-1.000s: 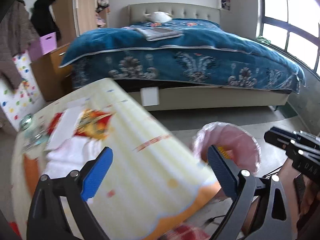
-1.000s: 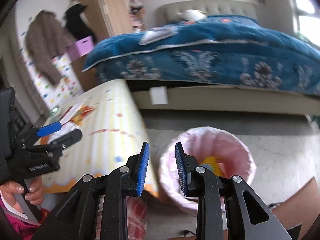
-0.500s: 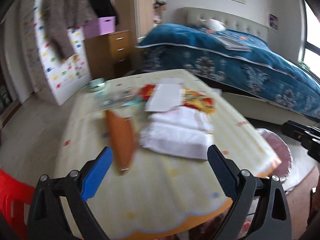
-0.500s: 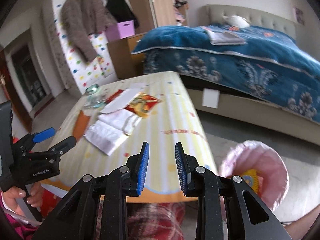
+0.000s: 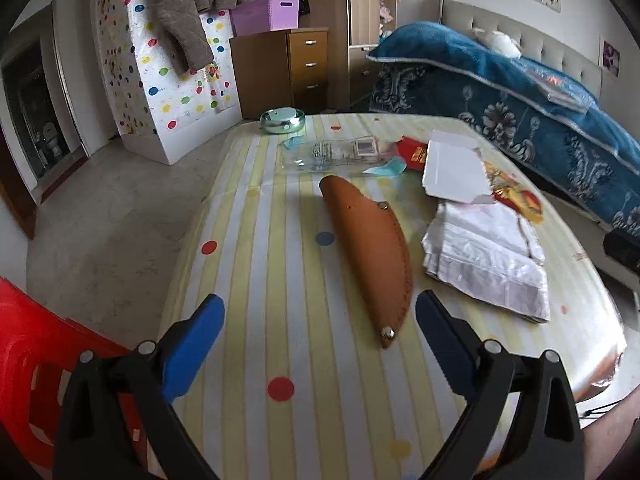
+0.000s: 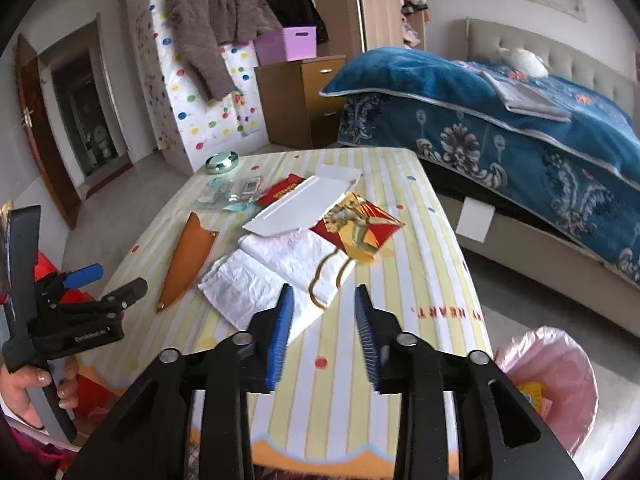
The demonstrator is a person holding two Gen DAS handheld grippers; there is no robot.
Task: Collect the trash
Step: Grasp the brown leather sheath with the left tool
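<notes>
Progress: little is judged done; a yellow item [image 6: 532, 390] is seen in the bin [image 6: 576, 364], while most trash is left on the surface [image 6: 440, 264].
Trash left: white plastic bags [image 6: 276, 272] toward the near edge, a white torn box [image 6: 300, 204] and a red and gold paper bag [image 6: 360, 228] in the middle, a red packet [image 6: 282, 192] and clear wrappers [image 6: 228, 194] toward the far edge.
Other items: a brown sheath [image 6: 188, 256] by the left edge, a small round tin [image 6: 222, 160] at the far left corner.
Bin: pink-lined, on the floor beside the near right corner; further contents cannot be told.
Left gripper [image 5: 320, 332]: spread wide, nothing held, above the near edge.
Right gripper [image 6: 322, 320]: jaws just parted further, nothing between them, near the white bags.
</notes>
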